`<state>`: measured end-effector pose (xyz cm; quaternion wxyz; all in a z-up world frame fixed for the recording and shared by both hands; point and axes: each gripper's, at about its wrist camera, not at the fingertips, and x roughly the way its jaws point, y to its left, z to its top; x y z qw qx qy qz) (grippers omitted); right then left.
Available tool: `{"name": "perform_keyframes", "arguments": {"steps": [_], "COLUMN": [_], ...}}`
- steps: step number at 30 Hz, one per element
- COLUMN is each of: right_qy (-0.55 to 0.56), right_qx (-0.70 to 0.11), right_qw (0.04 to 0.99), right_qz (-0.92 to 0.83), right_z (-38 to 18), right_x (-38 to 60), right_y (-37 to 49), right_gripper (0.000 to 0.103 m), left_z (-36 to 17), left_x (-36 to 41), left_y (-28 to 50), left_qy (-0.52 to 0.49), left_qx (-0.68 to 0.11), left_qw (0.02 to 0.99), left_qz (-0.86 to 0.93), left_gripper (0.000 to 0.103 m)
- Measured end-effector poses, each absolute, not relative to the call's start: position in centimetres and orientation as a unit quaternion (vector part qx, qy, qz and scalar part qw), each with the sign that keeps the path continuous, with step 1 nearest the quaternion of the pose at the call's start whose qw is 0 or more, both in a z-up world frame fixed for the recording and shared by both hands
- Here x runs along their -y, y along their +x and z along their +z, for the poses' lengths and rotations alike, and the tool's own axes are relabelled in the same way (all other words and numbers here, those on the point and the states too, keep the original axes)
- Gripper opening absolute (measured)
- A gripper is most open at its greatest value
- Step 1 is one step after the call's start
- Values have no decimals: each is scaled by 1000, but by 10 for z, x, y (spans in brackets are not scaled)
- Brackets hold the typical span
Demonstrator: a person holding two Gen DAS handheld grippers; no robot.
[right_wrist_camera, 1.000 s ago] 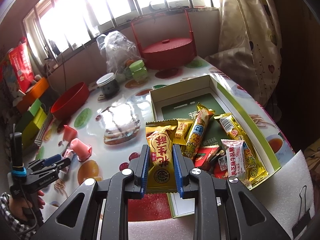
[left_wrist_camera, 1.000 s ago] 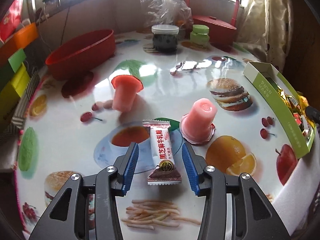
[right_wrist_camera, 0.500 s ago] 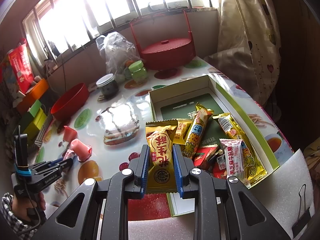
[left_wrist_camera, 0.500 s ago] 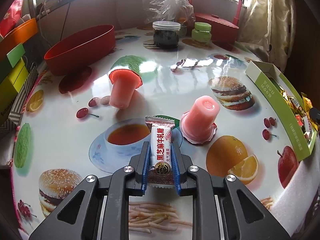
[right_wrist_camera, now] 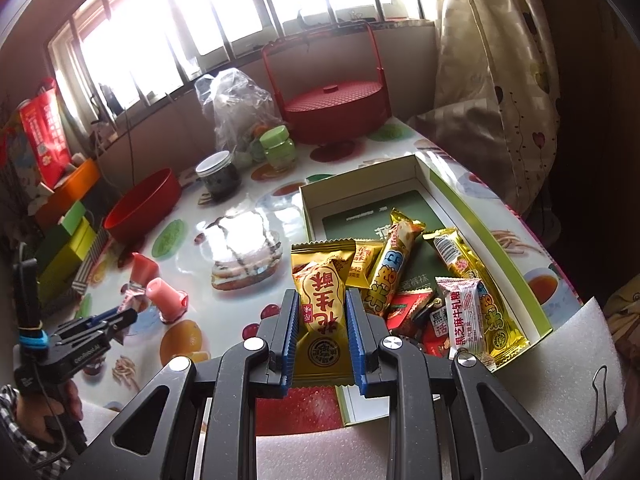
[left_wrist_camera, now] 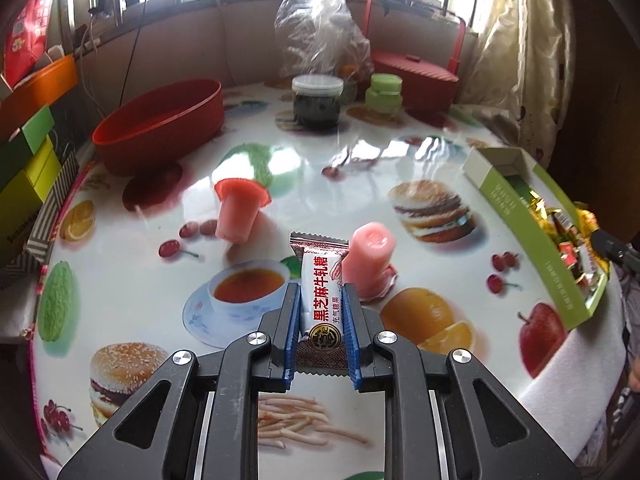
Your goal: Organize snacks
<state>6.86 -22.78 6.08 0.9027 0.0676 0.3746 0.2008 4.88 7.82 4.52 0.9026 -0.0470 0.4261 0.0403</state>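
Observation:
My left gripper (left_wrist_camera: 322,300) is shut on a white and brown nougat candy packet (left_wrist_camera: 320,292), held just above the printed tablecloth. Behind it a pink jelly cup (left_wrist_camera: 370,264) stands upside down, and another pink jelly cup (left_wrist_camera: 238,212) leans farther back left. In the right wrist view my right gripper (right_wrist_camera: 322,306) is shut on a gold peanut candy packet (right_wrist_camera: 320,300) near the front corner of the open green box (right_wrist_camera: 540,316), which holds several wrapped snacks. The left gripper (right_wrist_camera: 128,314) also shows at the far left, in a person's hand (right_wrist_camera: 48,416).
A red oval bowl (left_wrist_camera: 160,124), a dark jar (left_wrist_camera: 318,102), a small green jar (left_wrist_camera: 384,94), a clear plastic bag (left_wrist_camera: 320,32) and a red handled basket (left_wrist_camera: 416,72) stand along the table's back. Coloured boxes (left_wrist_camera: 24,168) stack at the left edge. White foam (right_wrist_camera: 560,400) lines the near edge.
The left gripper's jaws closed on the nougat packet, then lifted it a little off the table. The right gripper and its gold packet have stayed still.

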Motion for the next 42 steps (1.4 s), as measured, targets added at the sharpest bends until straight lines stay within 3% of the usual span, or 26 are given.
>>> {"name": "perform_keyframes", "arguments": {"steps": [15,42], "right_qy": [67,74], "right_qx": [-365,-371], "right_qw": [907,911], "right_qz": [197,163], "right_z": [72,65], "right_x": [234,256], "right_y": [62,76], "right_gripper": [22,22], "left_z": [82,89], "left_x": [-42,41], "left_y": [49,116], "left_qy": [-46,-41], "left_qx": [-391,-388], "left_qw": [919,913], "left_qz": [-12,-118], "left_gripper": [21,21]}}
